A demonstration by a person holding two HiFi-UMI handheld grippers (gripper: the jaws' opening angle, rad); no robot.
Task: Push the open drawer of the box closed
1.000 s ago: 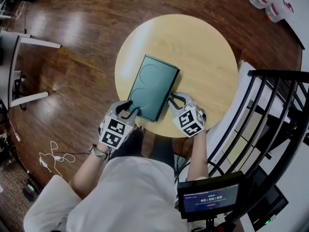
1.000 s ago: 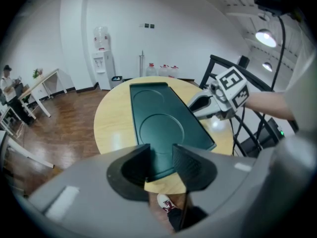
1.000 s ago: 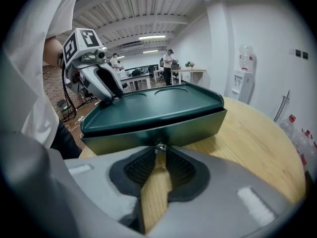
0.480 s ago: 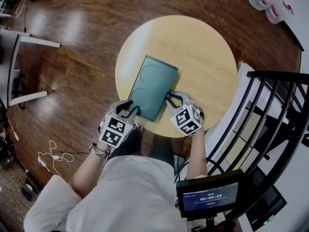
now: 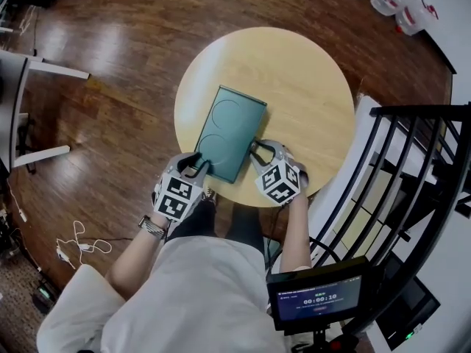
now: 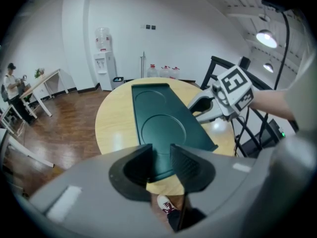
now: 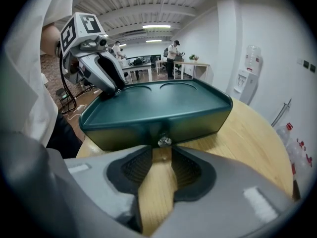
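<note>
Two handheld grippers flank a dark green flat plastic box.
The left gripper has its fingers apart, just narrowed, with the tips at the box's near corner. The right gripper has its fingers just widened and apart, with the box's small metal knob just ahead of them. The box lies on a round pale wooden surface.

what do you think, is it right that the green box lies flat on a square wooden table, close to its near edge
No: the head view shows the wooden table is round, not square. The green box does lie flat on it, close to its near edge.
</note>
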